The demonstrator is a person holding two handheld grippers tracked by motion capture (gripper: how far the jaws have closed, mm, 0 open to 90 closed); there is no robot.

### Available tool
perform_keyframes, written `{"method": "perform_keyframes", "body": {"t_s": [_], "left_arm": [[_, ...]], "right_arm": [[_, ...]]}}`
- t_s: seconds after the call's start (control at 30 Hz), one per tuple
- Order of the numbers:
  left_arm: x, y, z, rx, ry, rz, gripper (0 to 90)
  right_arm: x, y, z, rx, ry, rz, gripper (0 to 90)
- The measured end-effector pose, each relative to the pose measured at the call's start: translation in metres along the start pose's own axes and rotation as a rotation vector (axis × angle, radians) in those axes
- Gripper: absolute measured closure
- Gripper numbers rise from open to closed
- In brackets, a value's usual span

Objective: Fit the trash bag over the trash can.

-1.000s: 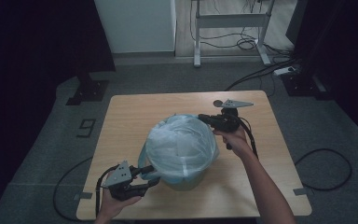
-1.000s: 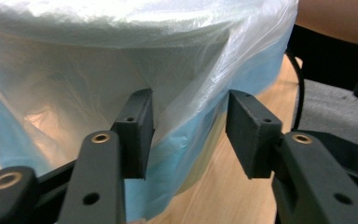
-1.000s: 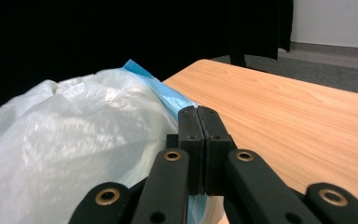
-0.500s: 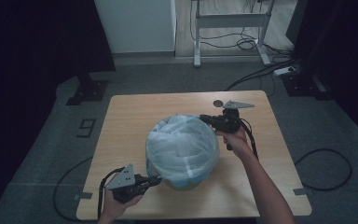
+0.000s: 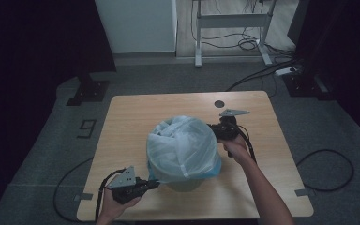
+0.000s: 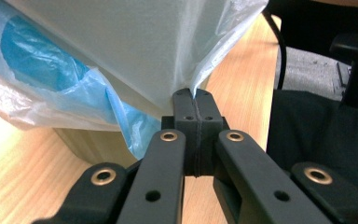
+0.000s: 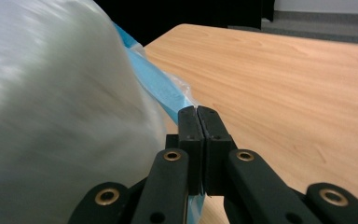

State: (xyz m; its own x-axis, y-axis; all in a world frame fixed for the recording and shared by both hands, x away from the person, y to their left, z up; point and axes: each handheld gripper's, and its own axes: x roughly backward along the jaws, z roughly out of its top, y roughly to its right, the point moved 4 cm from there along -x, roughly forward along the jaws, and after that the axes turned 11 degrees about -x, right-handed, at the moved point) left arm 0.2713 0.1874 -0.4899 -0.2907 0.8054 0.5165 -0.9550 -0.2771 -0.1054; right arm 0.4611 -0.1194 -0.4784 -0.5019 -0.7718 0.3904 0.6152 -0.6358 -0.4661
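High view: both forearms reach in, left claw (image 5: 153,183) and right claw (image 5: 212,127) clenched on the upright translucent white plastic bag (image 5: 183,147), its mouth facing up.

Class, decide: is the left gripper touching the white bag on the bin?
Touching. In the left gripper view, the left gripper has its jaws closed on a pinched fold of the white bag.

Dim overhead picture with dark, murky edges; the bench (image 5: 131,112) is softly lit. Close views are brighter, and the white bag (image 7: 51,116) is blurred.
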Motion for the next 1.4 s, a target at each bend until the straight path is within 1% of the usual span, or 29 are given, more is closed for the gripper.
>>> {"method": "perform_keyframes", "body": {"t_s": [0.07, 0.2, 0.23, 0.27, 0.33, 0.37, 0.43, 0.47, 0.53, 0.57, 0.67, 0.7, 0.77, 0.83, 0.93, 0.97, 1.0, 1.1, 1.17, 1.27, 1.4], "left_arm": [[-0.001, 0.0, -0.002, 0.003, -0.019, 0.008, 90.0], [0.0, 0.0, 0.0, 0.002, -0.015, 0.013, 90.0], [0.0, 0.0, 0.001, -0.001, -0.014, 0.014, 90.0], [0.0, 0.0, 0.002, -0.004, -0.012, 0.016, 90.0], [0.002, 0.0, 0.004, -0.008, -0.005, 0.023, 90.0], [0.001, 0.0, 0.005, -0.013, -0.004, 0.026, 90.0], [-0.001, 0.002, 0.006, -0.035, -0.027, 0.041, 90.0], [-0.003, 0.003, 0.007, -0.039, -0.03, 0.038, 90.0], [-0.005, 0.005, 0.007, -0.043, -0.034, 0.04, 90.0], [-0.006, 0.005, 0.007, -0.048, -0.036, 0.042, 90.0], [-0.005, 0.007, 0.007, -0.051, -0.028, 0.047, 89.0], [-0.004, 0.008, 0.008, -0.051, -0.022, 0.05, 83.9], [-0.001, 0.01, 0.009, -0.055, -0.015, 0.086, 67.8], [0.003, 0.012, 0.011, -0.042, -0.001, 0.09, 52.9], [0.008, 0.011, 0.012, -0.014, 0.032, 0.081, 36.9], [0.011, 0.01, 0.013, -0.009, 0.046, 0.08, 33.9], [0.013, 0.01, 0.013, -0.006, 0.055, 0.078, 31.1], [0.022, 0.007, 0.013, 0.009, 0.087, 0.082, 26.1], [0.028, 0.005, 0.014, 0.019, 0.099, 0.087, 23.8], [0.038, 0.001, 0.014, 0.034, 0.131, 0.089, 22.2], [0.049, -0.005, 0.017, 0.045, 0.15, 0.118, 22.2]], "right_arm": [[0.0, 0.004, -0.004, -0.015, 0.003, -0.005, 88.4], [0.003, 0.007, -0.006, -0.052, 0.028, 0.017, 87.6], [0.005, 0.007, -0.004, -0.055, 0.039, 0.019, 83.9], [0.008, 0.007, -0.003, -0.057, 0.053, 0.009, 78.9], [0.017, 0.006, 0.0, -0.055, 0.073, -0.005, 73.6], [0.022, 0.006, 0.001, -0.057, 0.085, -0.014, 69.1], [0.033, 0.007, 0.001, -0.059, 0.105, -0.031, 66.2], [0.038, 0.007, 0.001, -0.057, 0.114, -0.037, 64.3], [0.047, 0.006, -0.001, -0.059, 0.121, -0.053, 59.7], [0.051, 0.005, -0.003, -0.063, 0.129, -0.057, 58.8], [0.063, 0.001, -0.009, -0.057, 0.138, -0.054, 55.1], [0.066, -0.001, -0.011, -0.055, 0.142, -0.058, 52.8], [0.073, -0.006, -0.016, -0.054, 0.146, -0.06, 49.9], [0.078, -0.01, -0.022, -0.038, 0.154, -0.064, 48.5], [0.084, -0.015, -0.03, -0.03, 0.158, -0.057, 47.3], [0.086, -0.016, -0.032, -0.025, 0.16, -0.058, 46.8], [0.089, -0.016, -0.035, -0.025, 0.163, -0.057, 46.0], [0.096, -0.017, -0.041, -0.031, 0.181, -0.055, 44.6], [0.1, -0.017, -0.046, -0.033, 0.19, -0.056, 43.8], [0.108, -0.018, -0.055, -0.031, 0.202, -0.056, 43.0], [0.115, -0.019, -0.067, -0.029, 0.207, -0.057, 42.5]]}}
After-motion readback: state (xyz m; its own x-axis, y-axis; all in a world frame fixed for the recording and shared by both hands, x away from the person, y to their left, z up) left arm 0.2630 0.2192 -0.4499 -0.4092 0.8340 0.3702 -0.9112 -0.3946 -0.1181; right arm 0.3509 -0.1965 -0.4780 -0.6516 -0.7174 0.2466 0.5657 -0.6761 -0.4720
